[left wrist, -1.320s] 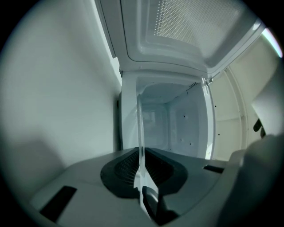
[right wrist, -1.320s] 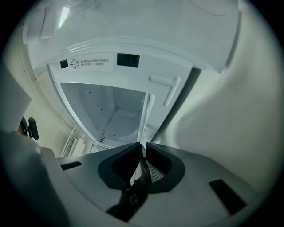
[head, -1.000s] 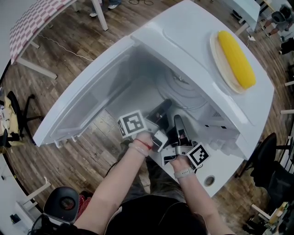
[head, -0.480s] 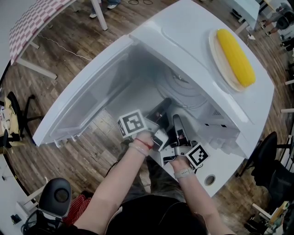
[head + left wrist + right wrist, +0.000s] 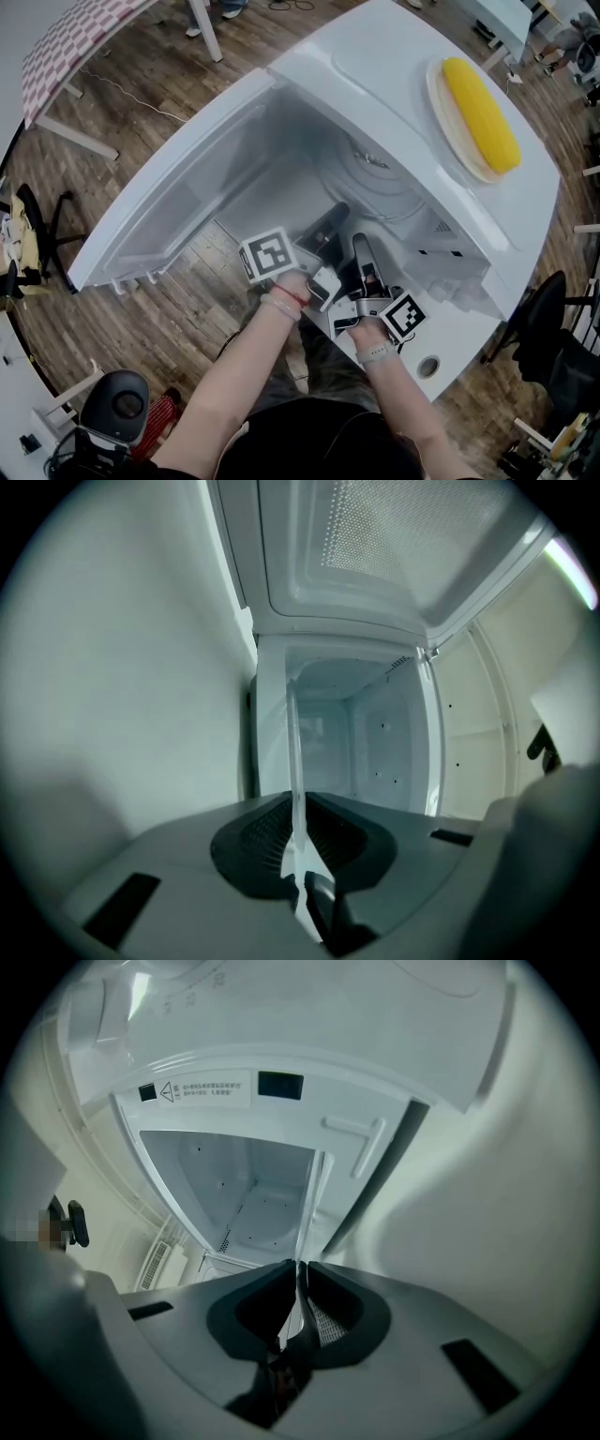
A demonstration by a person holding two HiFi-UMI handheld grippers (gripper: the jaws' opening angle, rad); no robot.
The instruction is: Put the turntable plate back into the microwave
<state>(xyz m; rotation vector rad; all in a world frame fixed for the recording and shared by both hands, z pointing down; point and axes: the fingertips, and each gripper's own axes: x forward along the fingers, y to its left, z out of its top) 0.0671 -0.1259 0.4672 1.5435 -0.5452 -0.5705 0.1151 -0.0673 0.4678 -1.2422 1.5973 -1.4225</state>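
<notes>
The clear glass turntable plate (image 5: 375,183) lies inside the open white microwave (image 5: 394,66), low over the cavity floor. My left gripper (image 5: 328,225) is shut on its near rim. In the left gripper view the plate (image 5: 293,752) shows edge-on as a thin glass line pinched between the jaws of the left gripper (image 5: 298,841). My right gripper (image 5: 362,251) is shut on the rim just to the right. The right gripper view shows the same thin edge of the plate (image 5: 308,1208) running from the right gripper (image 5: 300,1283) into the cavity.
The microwave door (image 5: 159,216) hangs open to the left. On top of the microwave a yellow corn cob (image 5: 480,108) rests on a dish (image 5: 448,127). Wooden floor, table legs (image 5: 206,33) and a black chair (image 5: 553,347) surround it.
Both grippers, still shut on the plate, have edged slightly deeper into the cavity. A black wheeled stool at the lower left has shifted.
</notes>
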